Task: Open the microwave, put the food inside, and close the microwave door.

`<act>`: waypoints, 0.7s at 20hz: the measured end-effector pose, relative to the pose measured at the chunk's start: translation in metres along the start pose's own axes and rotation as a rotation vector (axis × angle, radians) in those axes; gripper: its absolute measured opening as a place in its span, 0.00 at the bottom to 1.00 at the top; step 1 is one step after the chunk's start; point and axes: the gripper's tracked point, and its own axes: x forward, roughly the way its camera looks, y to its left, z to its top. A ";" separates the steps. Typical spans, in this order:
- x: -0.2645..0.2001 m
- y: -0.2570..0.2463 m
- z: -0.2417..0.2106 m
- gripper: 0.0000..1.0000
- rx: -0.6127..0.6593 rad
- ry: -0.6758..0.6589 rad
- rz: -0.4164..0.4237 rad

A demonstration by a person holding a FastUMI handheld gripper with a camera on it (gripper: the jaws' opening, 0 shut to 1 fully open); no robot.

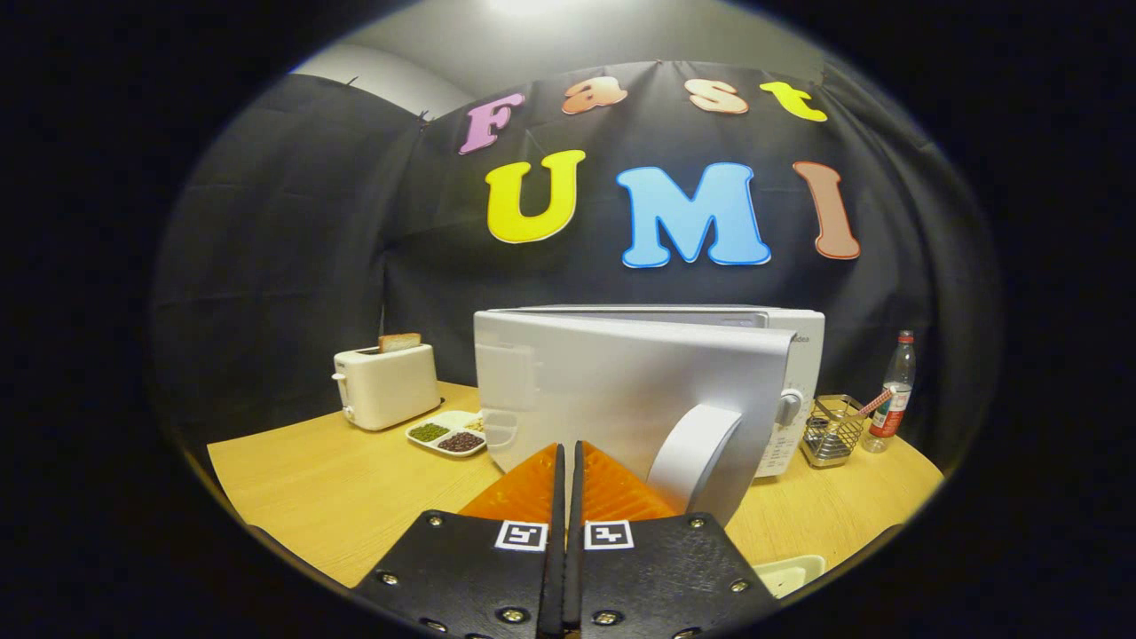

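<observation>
A white microwave stands on the wooden counter, its door swung partly open toward the gripper, whose fingers are pressed together, empty, tips at the door. At ten o'clock sit a toaster and divided snack dish.

Microwave stood mid-tabletop, its door swung toward the claw.
The claw's fingers sat closed together before the door. Left of the microwave lay a divided dish, a toaster behind it; right stood a wire basket and bottle.
</observation>
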 end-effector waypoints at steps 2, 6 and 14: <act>0.009 -0.018 0.001 0.01 0.002 -0.001 -0.040; 0.027 -0.046 0.004 0.01 0.019 0.003 -0.101; 0.074 -0.079 0.007 0.01 0.053 0.019 -0.179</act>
